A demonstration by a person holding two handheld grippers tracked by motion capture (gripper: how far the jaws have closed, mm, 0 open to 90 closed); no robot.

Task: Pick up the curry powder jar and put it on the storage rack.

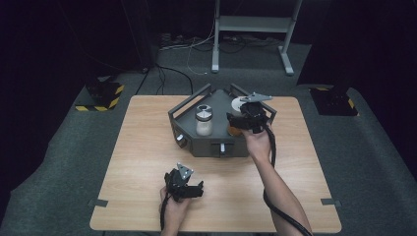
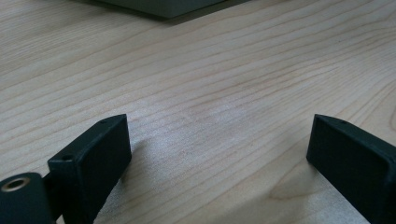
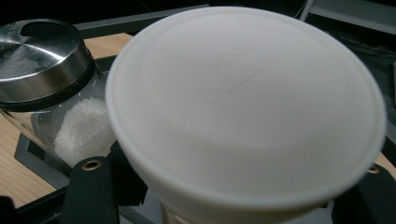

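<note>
My right gripper [image 1: 244, 119] has hold of a jar with a white lid [image 3: 245, 107], and its fingers [image 3: 88, 191] are pinching the jar just under the lid, one on each side. In the right gripper view the lid is huge and close, slightly blurred, with some raised lettering on top I can't read. In the high view the jar [image 1: 235, 131] sits in the right part of the grey tray [image 1: 189, 105], mostly tucked under my gripper, so I can't tell if its bottom is touching the tray floor or not.

Just beside it to the left is a glass shaker [image 1: 204, 120] with a shiny metal cap, upright, with white grains inside. In the right gripper view the shaker [image 3: 49, 79] looks nearly touching the jar.

The tray is at the far middle of the wooden table [image 1: 147, 147], with small knobs on its front wall.

My left gripper [image 1: 189, 189] is well apart from all that, near my edge of the table, fingers [image 2: 91, 163] spread wide with bare wood between them.
</note>
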